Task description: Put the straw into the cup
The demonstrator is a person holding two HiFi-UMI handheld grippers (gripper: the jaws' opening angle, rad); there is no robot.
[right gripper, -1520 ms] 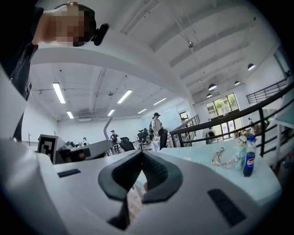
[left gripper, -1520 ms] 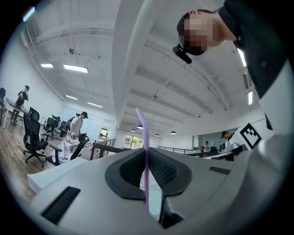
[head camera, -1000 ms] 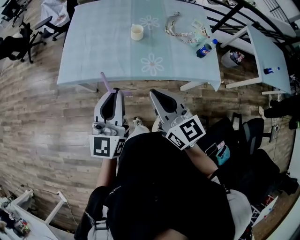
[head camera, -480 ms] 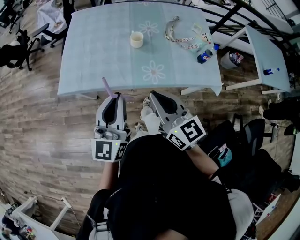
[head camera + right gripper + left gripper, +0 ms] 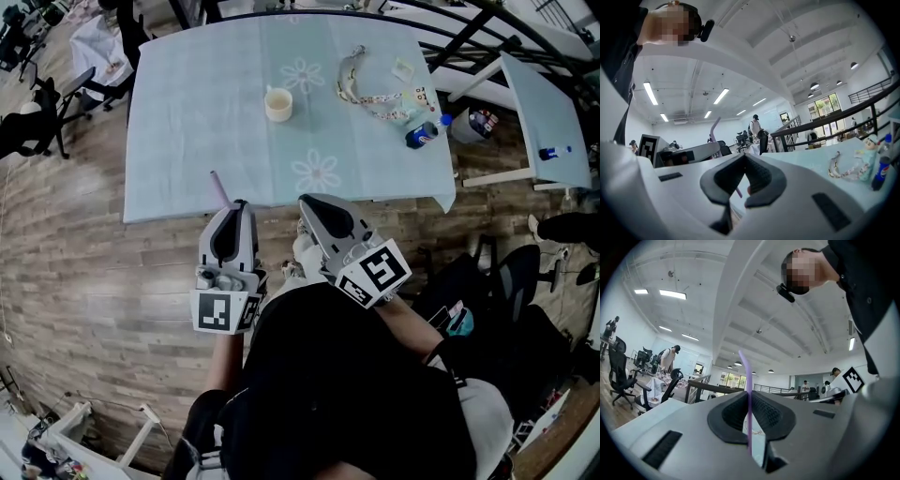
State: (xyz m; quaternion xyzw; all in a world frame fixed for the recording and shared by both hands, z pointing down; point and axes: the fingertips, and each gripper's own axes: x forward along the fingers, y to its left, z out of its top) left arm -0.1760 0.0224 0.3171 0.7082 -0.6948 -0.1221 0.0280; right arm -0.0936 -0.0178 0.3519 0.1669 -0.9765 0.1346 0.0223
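A thin purple straw sticks up out of my left gripper, which is shut on it just short of the pale blue table's near edge. In the left gripper view the straw stands pinched between the dark pads. The cream cup stands upright on the table, farther in and slightly right of the straw. My right gripper is beside the left one, shut with nothing in it; its tips meet in the right gripper view, where the straw shows at the left.
A lanyard-like strap and a blue bottle lie at the table's right side. A second table and a black railing stand to the right. Office chairs are at the left on the wooden floor.
Both grippers have come closer to the table's near edge, the left still holding the straw. The cup and the other things on the table have not moved.
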